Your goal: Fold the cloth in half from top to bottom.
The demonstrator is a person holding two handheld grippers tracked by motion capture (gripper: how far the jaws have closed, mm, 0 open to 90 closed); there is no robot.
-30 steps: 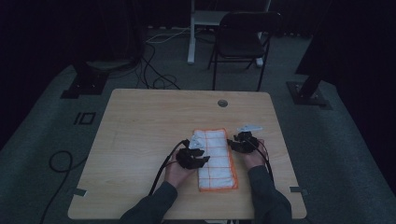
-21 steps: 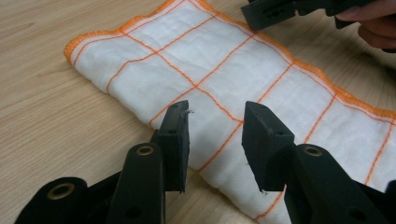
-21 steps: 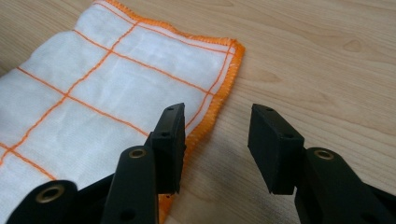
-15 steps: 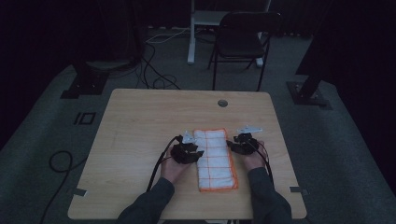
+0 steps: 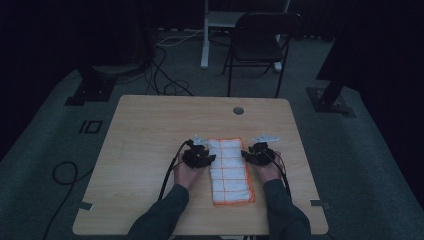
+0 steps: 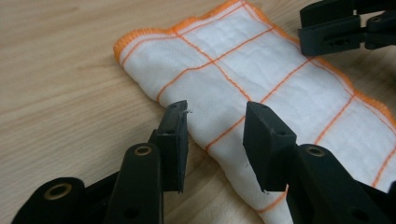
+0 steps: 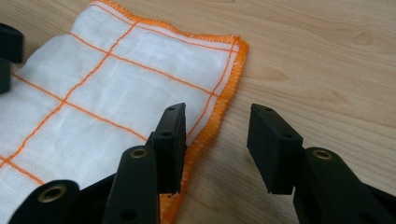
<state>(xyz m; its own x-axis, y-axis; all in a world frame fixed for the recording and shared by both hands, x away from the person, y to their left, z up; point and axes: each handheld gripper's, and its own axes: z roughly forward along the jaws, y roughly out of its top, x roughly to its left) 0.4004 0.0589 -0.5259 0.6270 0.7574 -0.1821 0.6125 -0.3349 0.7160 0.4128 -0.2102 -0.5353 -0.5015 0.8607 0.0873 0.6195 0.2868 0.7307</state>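
Note:
A white cloth (image 5: 230, 167) with orange grid lines and an orange hem lies folded in a long strip on the wooden table (image 5: 150, 130). My left gripper (image 5: 207, 158) sits at the cloth's left edge near its far end. In the left gripper view its jaws (image 6: 215, 135) stand open just above the cloth (image 6: 243, 60), gripping nothing. My right gripper (image 5: 247, 154) is at the opposite edge. Its jaws (image 7: 217, 140) are open and have just closed slightly, straddling the hem of the cloth (image 7: 116, 79) and bare wood. The right gripper's jaws (image 6: 341, 28) also show across the cloth.
The table has a round cable hole (image 5: 238, 110) near its far edge. A dark folding chair (image 5: 260, 45) and a white desk leg (image 5: 205, 35) stand beyond it. Cables (image 5: 165, 85) lie on the grey floor at far left.
My left gripper has shifted a little to the left and away from the person, from over the cloth to its left edge. The right gripper has stayed put.

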